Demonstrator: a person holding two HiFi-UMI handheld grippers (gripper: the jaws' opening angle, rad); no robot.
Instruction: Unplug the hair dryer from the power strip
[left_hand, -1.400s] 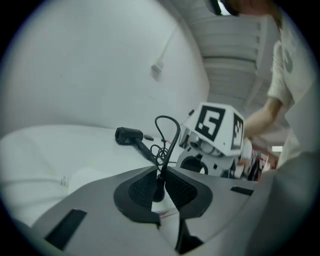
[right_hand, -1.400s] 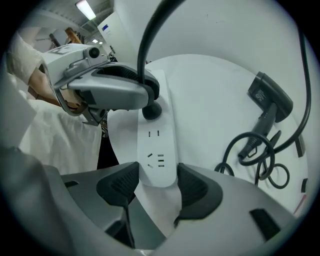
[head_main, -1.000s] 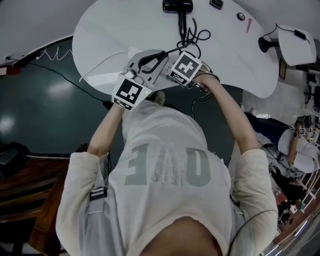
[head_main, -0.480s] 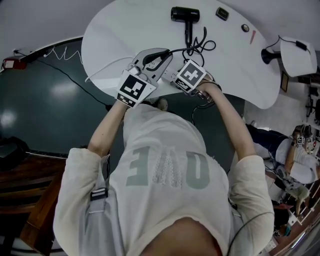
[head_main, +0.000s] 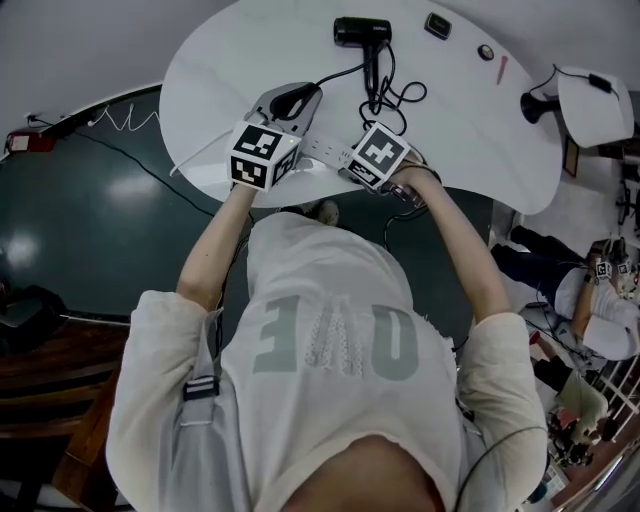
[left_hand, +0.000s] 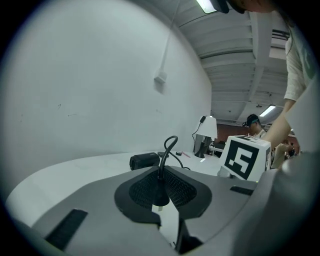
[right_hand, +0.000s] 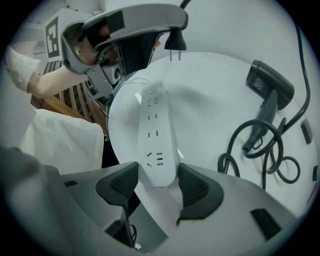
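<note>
Now left gripper (left_hand: 161, 187) is pinching the unplugged plug (right_hand: 175, 40); right gripper (right_hand: 159, 186) is clamping the power strip (head_main: 322, 150); hair dryer (head_main: 362, 32) at one o'clock.

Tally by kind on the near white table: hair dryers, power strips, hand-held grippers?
hair dryer: 1
power strip: 1
hand-held gripper: 2, left on the plug, right on the power strip
Total: 4

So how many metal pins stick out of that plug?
2 pins, side by side, poke down from the plug in the left gripper's jaws, above the power strip's far end. None seem hidden.
</note>
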